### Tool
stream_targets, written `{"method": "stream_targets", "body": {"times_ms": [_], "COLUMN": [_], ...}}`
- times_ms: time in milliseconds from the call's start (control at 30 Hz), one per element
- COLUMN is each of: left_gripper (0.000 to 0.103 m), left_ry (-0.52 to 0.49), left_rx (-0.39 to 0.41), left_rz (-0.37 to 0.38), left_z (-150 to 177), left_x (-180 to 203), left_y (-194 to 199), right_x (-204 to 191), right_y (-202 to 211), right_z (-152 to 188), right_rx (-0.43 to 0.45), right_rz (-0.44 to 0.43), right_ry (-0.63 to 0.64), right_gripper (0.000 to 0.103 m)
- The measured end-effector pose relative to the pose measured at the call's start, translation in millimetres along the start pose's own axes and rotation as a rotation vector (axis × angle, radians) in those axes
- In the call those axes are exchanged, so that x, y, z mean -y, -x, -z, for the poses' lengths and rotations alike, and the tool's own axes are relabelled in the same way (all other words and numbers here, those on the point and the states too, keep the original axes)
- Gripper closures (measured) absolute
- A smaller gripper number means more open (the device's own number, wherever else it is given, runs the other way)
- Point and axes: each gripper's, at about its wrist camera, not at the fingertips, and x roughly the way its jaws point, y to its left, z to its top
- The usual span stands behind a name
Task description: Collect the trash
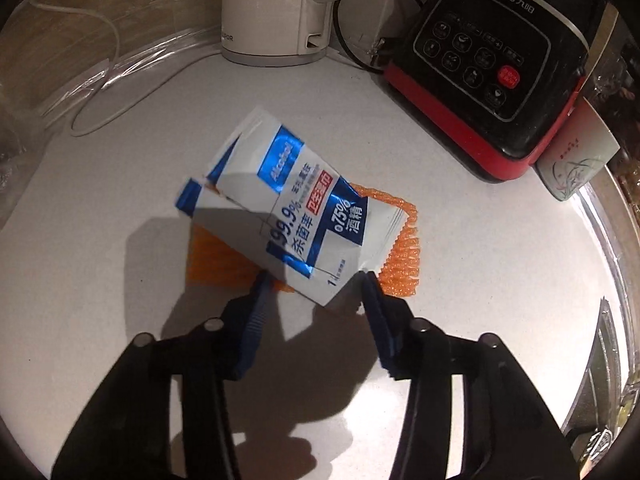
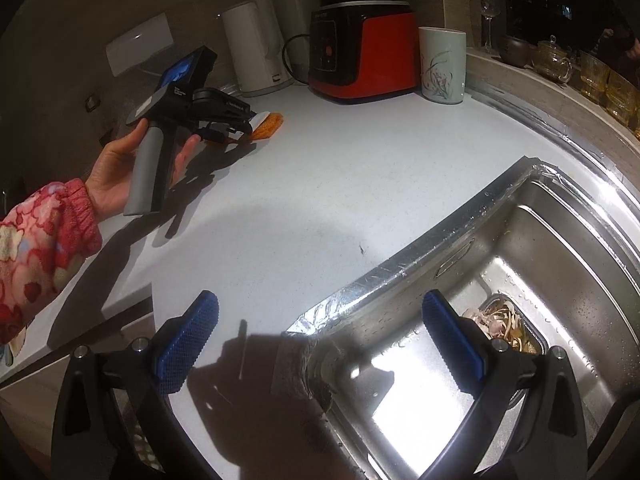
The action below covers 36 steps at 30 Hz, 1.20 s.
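Your left claw (image 1: 316,280): open wide, holding nothing, tips at near edge of one wipe packet (image 1: 288,204).
Under packet: one orange sponge (image 1: 404,240).
Your right claw (image 2: 320,312): wide open, empty, over one sink (image 2: 400,272).

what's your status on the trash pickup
Left gripper open, straddling wipes packet edge. Packet lies on orange sponge. Right gripper open, empty, at sink. Nothing blocking.

Left gripper (image 1: 316,280): black arms, round silver bolt heads at the joints, blue ribbed fingers (image 1: 256,312). Right gripper (image 2: 320,308): same black frame; blue pads (image 2: 188,344) with fine cross-hatch grip. Left unit has a grey handle and small lit blue screen. Left hand (image 2: 120,168): bare skin, red floral fleece sleeve (image 2: 40,248).
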Motion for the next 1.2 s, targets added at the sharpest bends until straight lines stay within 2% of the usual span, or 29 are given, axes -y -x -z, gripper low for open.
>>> {"method": "stream_targets", "body": {"times_ms": [33, 67, 100, 133, 367, 533, 567, 633, 667, 700, 767, 833, 900, 1067, 1133, 1167, 1200], "left_gripper": [0.063, 0.071, 0.089, 0.094, 0.095, 0.095, 0.091, 0.056, 0.026, 0.017, 0.016, 0.014, 0.013, 0.013, 0.029, 0.055, 0.069], "left_ry": [-0.012, -0.027, -0.044, -0.056, -0.096, -0.080, -0.073, -0.075, -0.073, -0.079, -0.112, -0.132, -0.143, -0.138, -0.163, -0.184, -0.194], "left_rx": [0.011, 0.021, 0.021, 0.009, 0.056, 0.063, 0.060, 0.061, 0.076, 0.110, 0.138, 0.119, 0.104, 0.045, 0.050, 0.043, 0.025], "left_rz": [-0.013, -0.020, -0.016, -0.001, 0.044, 0.059, 0.060, 0.049, 0.024, -0.001, -0.014, -0.016, -0.048, -0.053, -0.069, -0.068, -0.058], "left_z": [1.4, 3.0, 4.6, 5.9, 24.8, 28.3, 25.8, 19.3, 15.7, 13.2, 5.7, -4.0, -13.4, -30.1, -30.2, -29.1, -28.5], "left_x": [0.9, 1.5, 2.0, 1.4, -6.4, -22.3, -26.7, -33.1, -36.4, -38.9, -40.0, -38.2, -35.2, -29.4, -24.7, -22.1, -20.5], "left_y": [0.1, 1.2, 1.9, 2.5, 26.5, 41.2, 42.7, 44.9, 46.3, 49.3, 48.6, 39.5, 25.4, -6.9, -12.7, -14.5, -16.5], "right_x": [1.0, 1.5, 1.7, 1.9, -0.4, -9.5, -11.2, -14.6, -15.8, -16.6, -17.7, -17.3, -17.3, -15.7, -13.9, -13.7, -13.6], "right_y": [-1.3, -2.2, -3.4, -4.4, -14.1, -17.8, -18.5, -19.8, -20.1, -20.6, -21.6, -23.0, -24.6, -27.4, -29.2, -30.1, -30.9], "right_z": [-1.4, -2.5, -3.6, -4.4, -9.7, -11.4, -11.4, -10.2, -9.1, -8.1, -5.7, -4.1, -2.8, -5.4, -7.9, -9.2, -10.8], "right_rx": [0.001, 0.001, 0.001, 0.002, -0.004, 0.000, 0.001, -0.001, -0.002, -0.004, -0.010, -0.015, -0.022, -0.024, -0.023, -0.021, -0.019], "right_rz": [-0.001, -0.004, -0.005, -0.008, -0.024, -0.039, -0.041, -0.045, -0.046, -0.049, -0.053, -0.053, -0.053, -0.044, -0.044, -0.043, -0.044], "right_ry": [0.000, 0.000, -0.001, -0.003, 0.001, 0.013, 0.017, 0.022, 0.022, 0.021, 0.020, 0.019, 0.019, 0.027, 0.028, 0.028, 0.030], "right_gripper": [0.002, 0.002, 0.002, 0.002, 0.002, 0.002, 0.002, 0.002, 0.002, 0.002, 0.002, 0.002, 0.002, 0.002, 0.002, 0.002, 0.002]}}
